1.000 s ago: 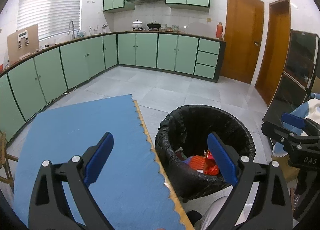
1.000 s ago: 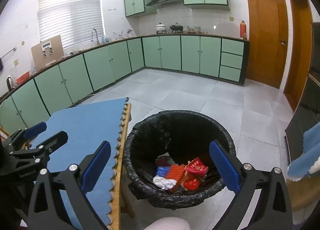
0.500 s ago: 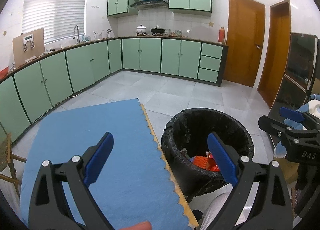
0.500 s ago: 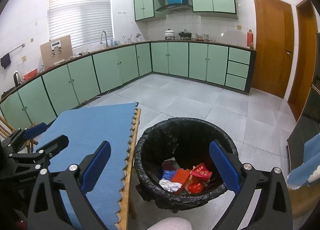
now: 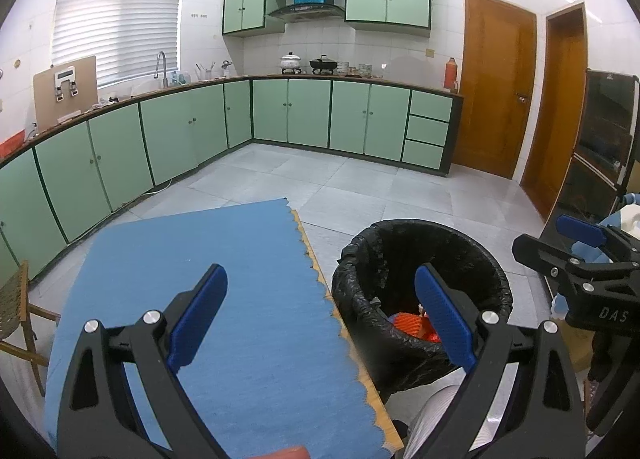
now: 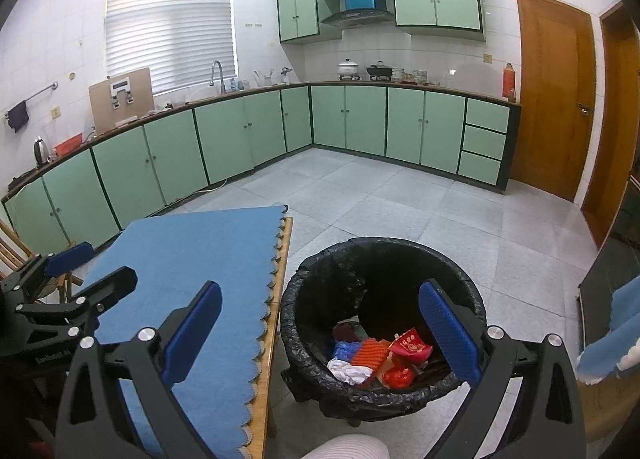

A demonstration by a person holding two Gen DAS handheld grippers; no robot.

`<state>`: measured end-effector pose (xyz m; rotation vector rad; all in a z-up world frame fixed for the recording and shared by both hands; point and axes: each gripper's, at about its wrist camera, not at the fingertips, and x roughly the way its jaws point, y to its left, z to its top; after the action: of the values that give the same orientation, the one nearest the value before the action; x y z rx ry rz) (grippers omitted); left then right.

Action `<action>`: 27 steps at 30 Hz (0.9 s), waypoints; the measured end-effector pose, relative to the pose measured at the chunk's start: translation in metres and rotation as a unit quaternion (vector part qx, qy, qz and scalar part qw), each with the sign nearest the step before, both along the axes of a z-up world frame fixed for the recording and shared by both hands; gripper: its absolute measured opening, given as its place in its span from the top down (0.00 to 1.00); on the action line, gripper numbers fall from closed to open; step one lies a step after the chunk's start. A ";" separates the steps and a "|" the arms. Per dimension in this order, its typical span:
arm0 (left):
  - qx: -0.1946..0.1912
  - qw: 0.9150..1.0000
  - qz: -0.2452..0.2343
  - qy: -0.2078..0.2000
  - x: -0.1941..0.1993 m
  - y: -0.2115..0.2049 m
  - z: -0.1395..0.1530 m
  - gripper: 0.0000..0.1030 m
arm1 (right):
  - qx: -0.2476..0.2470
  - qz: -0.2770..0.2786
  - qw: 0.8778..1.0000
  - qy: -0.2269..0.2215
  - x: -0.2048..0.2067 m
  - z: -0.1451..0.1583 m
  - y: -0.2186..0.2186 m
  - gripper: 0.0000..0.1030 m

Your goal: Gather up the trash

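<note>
Left tongs (image 5: 320,311) & right tongs (image 6: 318,325) both spread wide, nothing held. Trash (image 6: 376,357) sits in the bin (image 6: 472,291) beside the bench (image 6: 192,259); blue mat looks bare. Looks near done. Next: scan for leftovers.

Pale green base cabinets (image 6: 248,135) run along two walls beneath a worktop carrying a sink tap (image 6: 216,75), a white pot (image 6: 349,68) and a black wok (image 6: 379,69); brown wooden door (image 6: 554,95) shut.
</note>
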<state>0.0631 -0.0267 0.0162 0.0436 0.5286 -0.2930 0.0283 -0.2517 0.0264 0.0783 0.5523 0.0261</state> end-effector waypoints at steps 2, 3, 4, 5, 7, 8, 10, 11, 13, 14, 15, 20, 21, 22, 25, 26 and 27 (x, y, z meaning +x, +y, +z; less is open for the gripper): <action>0.000 1.000 0.000 0.000 0.000 0.000 0.000 0.10 | -0.001 0.001 1.000 0.002 0.000 -0.001 0.001 0.06; 0.000 1.000 0.001 0.000 0.000 0.000 0.000 0.10 | 0.000 0.001 1.000 0.003 0.001 -0.001 0.001 0.06; 0.000 1.000 0.001 0.000 -0.001 0.001 0.000 0.10 | -0.001 0.002 1.000 0.003 0.001 -0.002 0.001 0.06; 0.000 1.000 0.001 -0.001 -0.001 0.002 0.001 0.10 | -0.001 0.002 1.000 0.004 0.001 -0.002 0.001 0.06; 0.000 1.000 0.001 -0.001 -0.002 0.002 0.001 0.10 | 0.000 0.003 1.000 0.003 0.002 -0.001 0.002 0.06; 0.000 1.000 0.002 -0.002 -0.003 0.003 0.001 0.10 | 0.001 0.003 1.000 0.003 0.002 -0.001 0.002 0.06; 0.000 1.000 0.002 -0.002 -0.004 0.003 0.001 0.10 | 0.000 0.003 1.000 0.003 0.001 -0.001 0.003 0.06; 0.000 1.000 0.002 -0.002 -0.004 0.003 0.001 0.10 | 0.001 0.003 1.000 0.003 0.001 -0.001 0.003 0.06; 0.000 1.000 0.002 -0.001 -0.004 0.003 0.001 0.10 | 0.001 0.003 1.000 0.003 0.001 -0.001 0.003 0.06; 0.000 1.000 0.002 -0.001 -0.004 0.003 0.001 0.10 | 0.001 0.003 1.000 0.004 0.001 -0.001 0.003 0.06; -0.001 1.000 0.002 -0.001 -0.004 0.005 0.001 0.10 | 0.001 0.003 1.000 0.003 0.001 -0.001 0.004 0.06; -0.002 1.000 0.002 -0.001 -0.005 0.006 0.001 0.10 | 0.001 0.003 1.000 0.003 0.001 -0.001 0.003 0.06; -0.001 1.000 0.002 -0.001 -0.003 0.003 0.000 0.10 | 0.001 0.003 1.000 0.003 0.001 -0.001 0.003 0.06; -0.001 1.000 0.002 -0.001 -0.004 0.004 0.000 0.11 | 0.001 0.003 1.000 0.003 0.002 -0.001 0.003 0.06; -0.001 1.000 0.002 0.000 -0.003 0.003 0.000 0.10 | 0.001 0.003 1.000 0.004 0.002 -0.001 0.003 0.06; -0.001 1.000 0.002 0.000 -0.003 0.003 0.000 0.10 | 0.001 0.003 1.000 0.004 0.002 -0.001 0.003 0.06; -0.001 1.000 0.003 0.000 -0.004 0.003 -0.001 0.10 | 0.001 0.003 1.000 0.004 0.002 -0.001 0.003 0.06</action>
<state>0.0593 -0.0237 0.0156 0.0411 0.5277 -0.2884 0.0301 -0.2489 0.0252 0.0790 0.5600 0.0324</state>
